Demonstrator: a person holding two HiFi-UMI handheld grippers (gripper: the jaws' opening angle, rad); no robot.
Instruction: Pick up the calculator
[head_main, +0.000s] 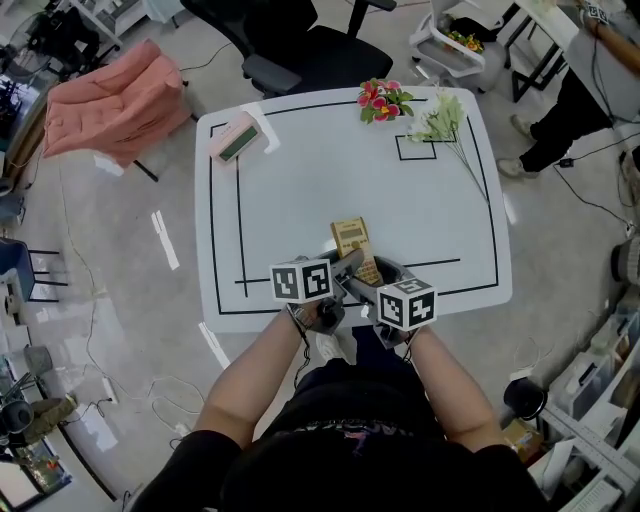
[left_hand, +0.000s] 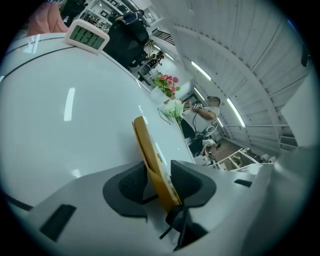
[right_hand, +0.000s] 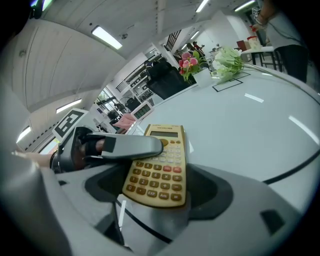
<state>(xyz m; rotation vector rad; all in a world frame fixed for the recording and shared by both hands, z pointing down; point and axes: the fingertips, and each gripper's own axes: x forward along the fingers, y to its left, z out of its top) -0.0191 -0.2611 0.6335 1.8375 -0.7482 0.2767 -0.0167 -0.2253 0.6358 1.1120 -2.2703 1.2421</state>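
Between the jaws of the left gripper (left_hand: 159, 176) the calculator (left_hand: 148, 146) stands edge-on, clamped. The right gripper (right_hand: 157, 192) gapes around its near end. The grasp looks made; next comes a steady lift.

A slim, tan-yellow calculator (head_main: 352, 243) is seen just below the middle of the head view, over the near part of the white counter (head_main: 330, 170). Its long side runs up the frame, with the display end uppermost. At the lower centre of the right gripper view the calculator (right_hand: 160, 167) is shown face up, with rows of brown keys and two reddish ones. In the left gripper view the calculator (left_hand: 151, 160) is seen edge-on, pinched across its thickness by the left claw (left_hand: 159, 176). Whether its far end rests on the counter cannot be told.
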